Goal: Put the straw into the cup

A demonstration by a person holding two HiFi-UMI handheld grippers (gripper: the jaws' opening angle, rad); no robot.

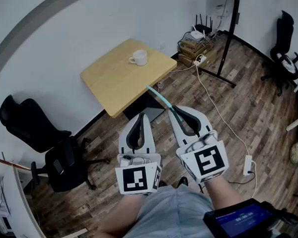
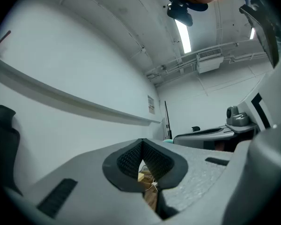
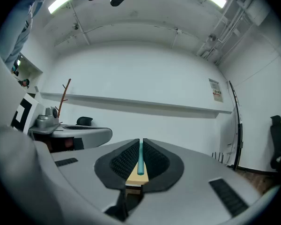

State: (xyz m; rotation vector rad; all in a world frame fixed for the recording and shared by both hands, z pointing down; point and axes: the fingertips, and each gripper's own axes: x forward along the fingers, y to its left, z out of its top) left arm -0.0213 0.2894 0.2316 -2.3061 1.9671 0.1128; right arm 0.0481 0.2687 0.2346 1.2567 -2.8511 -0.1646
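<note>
A white cup (image 1: 138, 58) with a handle stands on the small wooden table (image 1: 114, 81) far ahead of me. My right gripper (image 1: 178, 113) is shut on a teal straw (image 1: 160, 98), which sticks out past its tips toward the table's near corner. In the right gripper view the straw (image 3: 140, 158) lies clamped between the black pads, with the table (image 3: 136, 176) showing below it. My left gripper (image 1: 141, 116) hangs beside the right one, jaws shut with nothing between them; in the left gripper view (image 2: 143, 149) only floor shows through the gap. Both grippers are well short of the cup.
A black office chair (image 1: 44, 143) stands at the left, another (image 1: 285, 46) at the far right. A black stand pole (image 1: 227, 38), stacked boxes with a router (image 1: 193, 46) and white cables with a power strip (image 1: 248, 165) lie on the wooden floor to the right of the table.
</note>
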